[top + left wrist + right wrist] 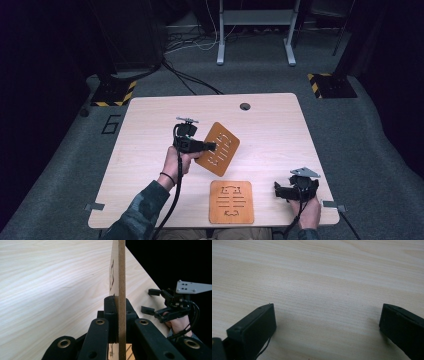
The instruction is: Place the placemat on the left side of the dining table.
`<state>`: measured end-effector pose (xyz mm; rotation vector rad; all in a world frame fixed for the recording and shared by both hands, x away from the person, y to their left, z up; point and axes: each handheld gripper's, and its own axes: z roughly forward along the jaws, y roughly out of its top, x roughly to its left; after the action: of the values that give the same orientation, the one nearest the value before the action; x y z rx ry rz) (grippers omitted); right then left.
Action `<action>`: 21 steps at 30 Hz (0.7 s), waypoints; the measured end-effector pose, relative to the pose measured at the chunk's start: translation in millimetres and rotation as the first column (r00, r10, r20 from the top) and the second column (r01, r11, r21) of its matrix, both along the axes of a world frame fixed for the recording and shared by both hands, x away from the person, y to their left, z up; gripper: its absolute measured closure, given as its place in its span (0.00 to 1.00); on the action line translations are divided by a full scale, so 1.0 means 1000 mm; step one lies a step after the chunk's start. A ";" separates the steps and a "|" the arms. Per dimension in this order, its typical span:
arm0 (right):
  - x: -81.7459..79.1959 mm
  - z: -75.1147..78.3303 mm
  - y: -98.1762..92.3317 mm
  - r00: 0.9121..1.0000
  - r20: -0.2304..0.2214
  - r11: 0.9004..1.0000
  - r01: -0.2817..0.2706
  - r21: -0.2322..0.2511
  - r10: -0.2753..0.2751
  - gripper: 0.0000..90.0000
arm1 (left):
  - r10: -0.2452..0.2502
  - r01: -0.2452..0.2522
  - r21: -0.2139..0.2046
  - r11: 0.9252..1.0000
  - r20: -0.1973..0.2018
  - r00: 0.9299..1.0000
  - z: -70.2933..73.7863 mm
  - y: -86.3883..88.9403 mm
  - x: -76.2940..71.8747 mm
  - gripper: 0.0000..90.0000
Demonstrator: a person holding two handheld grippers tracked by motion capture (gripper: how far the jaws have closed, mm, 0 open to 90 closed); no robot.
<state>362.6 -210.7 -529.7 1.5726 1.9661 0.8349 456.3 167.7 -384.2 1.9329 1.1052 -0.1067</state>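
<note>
Pale wood grain, brown fibreboard, matt black plastic

The table [150, 150] is light wood-grain laminate, smooth with a soft sheen. The held board [222, 145] and the flat board [231, 201] near the front edge look like matt brown fibreboard, the cut edge finely rough. The left gripper [117, 315] and right gripper [327, 327] are matt black plastic; the plate [192, 287] is dull grey metal.

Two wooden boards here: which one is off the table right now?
The farther board, tilted and clamped by its edge in the left gripper. The other board lies flat at the table's near edge, untouched.
</note>
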 end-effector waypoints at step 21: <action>0.000 0.000 0.000 1.000 0.001 1.000 0.001 0.002 -0.001 0.00 | 0.118 -0.118 0.047 0.992 -0.002 0.993 0.006 0.051 0.015 0.96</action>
<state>362.7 -210.9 -529.8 1.5732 1.9641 0.8372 471.4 219.1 -377.9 1.9043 1.2326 -0.0210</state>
